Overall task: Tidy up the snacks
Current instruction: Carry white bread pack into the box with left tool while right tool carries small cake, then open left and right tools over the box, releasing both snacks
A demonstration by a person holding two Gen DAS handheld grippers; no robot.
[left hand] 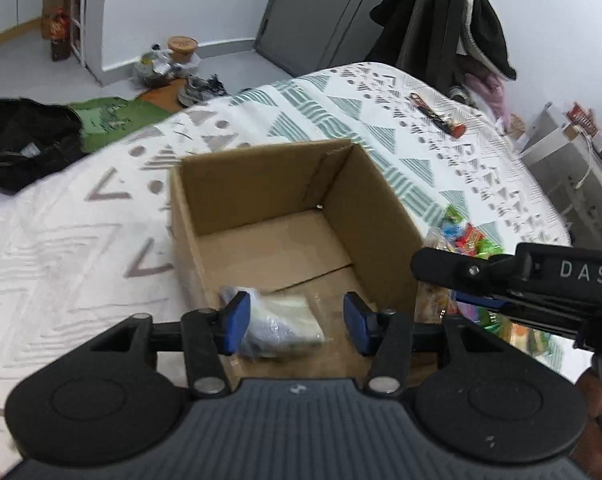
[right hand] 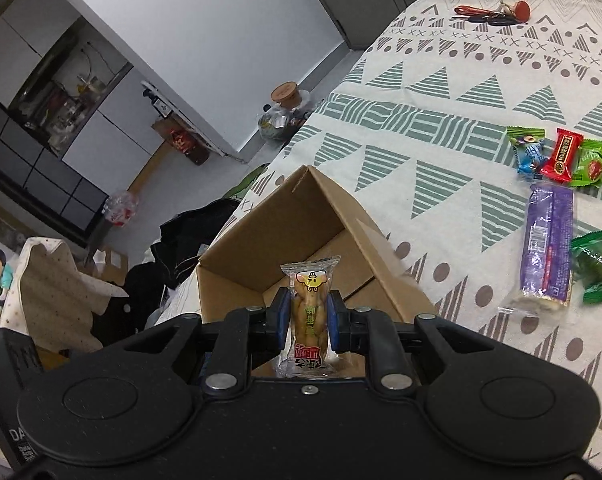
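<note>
My right gripper (right hand: pixel 309 322) has its jaws clamped on a clear-wrapped snack packet (right hand: pixel 310 312), held upright by its middle so it can drop straight down. It is yellowish-brown inside, with a cartoon face near the top seal and red print at the bottom. My left gripper (left hand: pixel 295 322) hangs over the near edge of the cardboard box (left hand: pixel 285 216), jaws apart and empty; a crinkly clear bag (left hand: pixel 279 320) lies on the box floor below, just beside the left pad, I judge released there. The box sits open-topped on the patterned bed (right hand: pixel 441 92). At two o'clock from the right gripper, the purple bar (right hand: pixel 547 248) and small green and red sweets (right hand: pixel 561 156) wait unsorted.
</note>
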